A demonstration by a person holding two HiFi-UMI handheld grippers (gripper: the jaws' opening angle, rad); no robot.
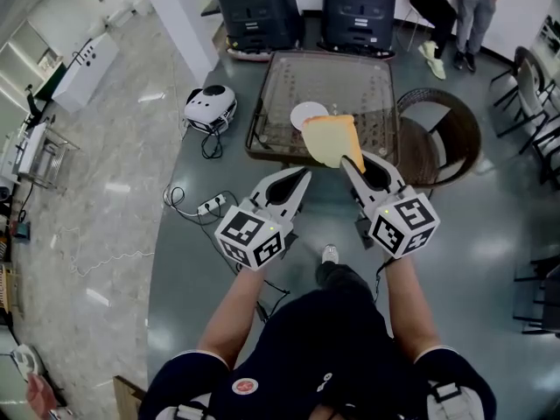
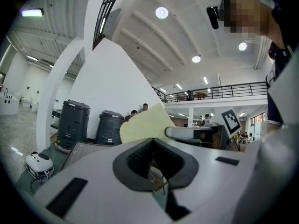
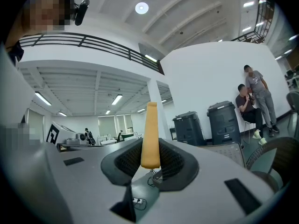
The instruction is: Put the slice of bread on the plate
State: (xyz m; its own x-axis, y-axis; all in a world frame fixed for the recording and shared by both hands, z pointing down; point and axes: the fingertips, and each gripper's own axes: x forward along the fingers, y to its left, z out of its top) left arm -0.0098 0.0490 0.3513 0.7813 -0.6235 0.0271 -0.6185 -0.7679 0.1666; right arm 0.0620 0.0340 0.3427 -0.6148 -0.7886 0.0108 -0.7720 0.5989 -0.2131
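Grey shiny floor fills most of the head view, and a low counter (image 1: 255, 138) with a woven frame and a clear top stands in front of the person. On this counter lies a small white plate (image 1: 306, 112). Behind the counter are two dark bins (image 1: 254, 7), and beside it, at the right, is a round woven chair (image 1: 442, 134). A round white device (image 1: 210, 105) and a power strip (image 1: 213, 206) lie on the floor at the left.

The right claw (image 1: 353, 163) is clenched on the slice of bread (image 1: 332, 138). In the right gripper view the slice stands on its edge between the two dark pads, with the brown crust toward the camera. The bread is in the air over the near part of the counter. In the head view its far corner overlaps the plate, but it does not lie on the plate.

The left claw (image 1: 302, 178) is just beside the right one, at the same level, and both point toward the counter. Its jaws are apart and nothing is between them; only the floor and a cable show through the gap.
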